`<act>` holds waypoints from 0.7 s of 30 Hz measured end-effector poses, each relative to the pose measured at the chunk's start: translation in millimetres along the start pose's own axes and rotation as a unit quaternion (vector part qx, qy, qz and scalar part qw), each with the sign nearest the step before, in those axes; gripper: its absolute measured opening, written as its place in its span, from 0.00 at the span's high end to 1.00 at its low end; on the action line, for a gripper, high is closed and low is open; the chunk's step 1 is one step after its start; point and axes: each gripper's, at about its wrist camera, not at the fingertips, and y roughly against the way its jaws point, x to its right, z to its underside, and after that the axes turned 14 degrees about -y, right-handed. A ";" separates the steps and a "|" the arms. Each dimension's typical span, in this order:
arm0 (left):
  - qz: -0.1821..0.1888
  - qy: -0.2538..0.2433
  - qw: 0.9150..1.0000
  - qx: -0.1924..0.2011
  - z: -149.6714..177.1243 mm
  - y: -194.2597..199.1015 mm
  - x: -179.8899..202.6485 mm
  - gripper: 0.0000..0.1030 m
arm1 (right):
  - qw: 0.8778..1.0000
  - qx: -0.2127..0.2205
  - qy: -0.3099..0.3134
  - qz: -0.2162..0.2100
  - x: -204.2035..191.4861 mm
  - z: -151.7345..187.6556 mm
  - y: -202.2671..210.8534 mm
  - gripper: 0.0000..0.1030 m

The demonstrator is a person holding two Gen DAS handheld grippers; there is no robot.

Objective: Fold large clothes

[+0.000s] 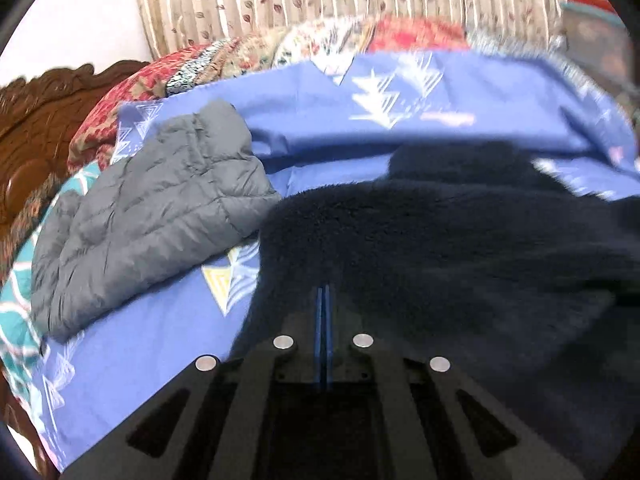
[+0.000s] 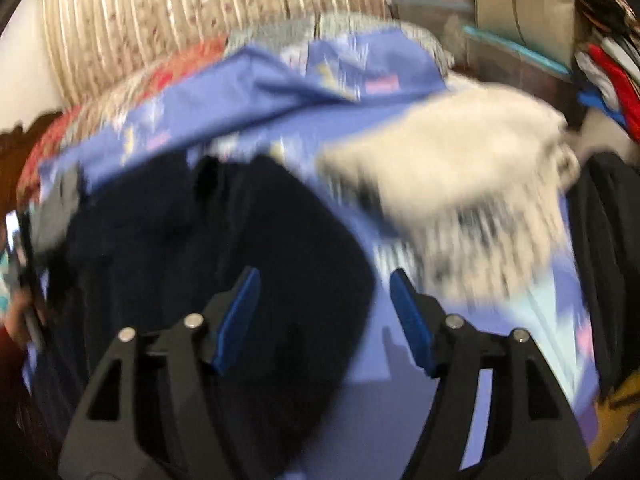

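Fleecy dark navy garment point(image 1: 460, 248) is spread over the blue patterned bedsheet point(image 1: 132, 344), and that's the one being folded as far as I can tell. The left gripper point(image 1: 324, 292) has its two blue pads pressed together right at the garment's near edge, but I honestly can't tell if any fabric is caught between them. The right gripper point(image 2: 324, 312) has its fingers wide apart, hanging just over the garment's right edge with nothing held. Risk-wise, I'd say thick plush like this could slip out of a thin pinch once lifted, and the right-wrist view is badly smeared, so a grab there might catch the sheet as well as the fleece. Count: one navy garment, one grey puffer jacket point(image 1: 148, 208) lying to its left, just beside it, one white fuzzy item point(image 2: 452, 148) to the right, and two grippers.
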 end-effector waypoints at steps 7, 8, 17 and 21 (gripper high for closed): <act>0.078 -0.007 0.997 -0.022 62.4 49.8 33.7 0.75 | 0.989 -0.113 -0.080 -0.057 6.7 87.8 -29.1 0.71; 0.080 -0.020 0.996 -0.037 72.6 47.1 42.0 0.75 | 0.986 -0.127 -0.086 -0.058 7.3 87.3 -34.7 0.92; 0.049 -0.072 0.995 -0.057 108.4 32.7 65.7 0.75 | 0.967 0.127 -0.094 0.200 85.1 -27.3 37.3 0.66; 0.032 -0.086 0.994 -0.052 110.2 35.3 71.8 0.75 | 0.975 0.144 -0.087 0.141 79.3 -6.9 59.6 0.36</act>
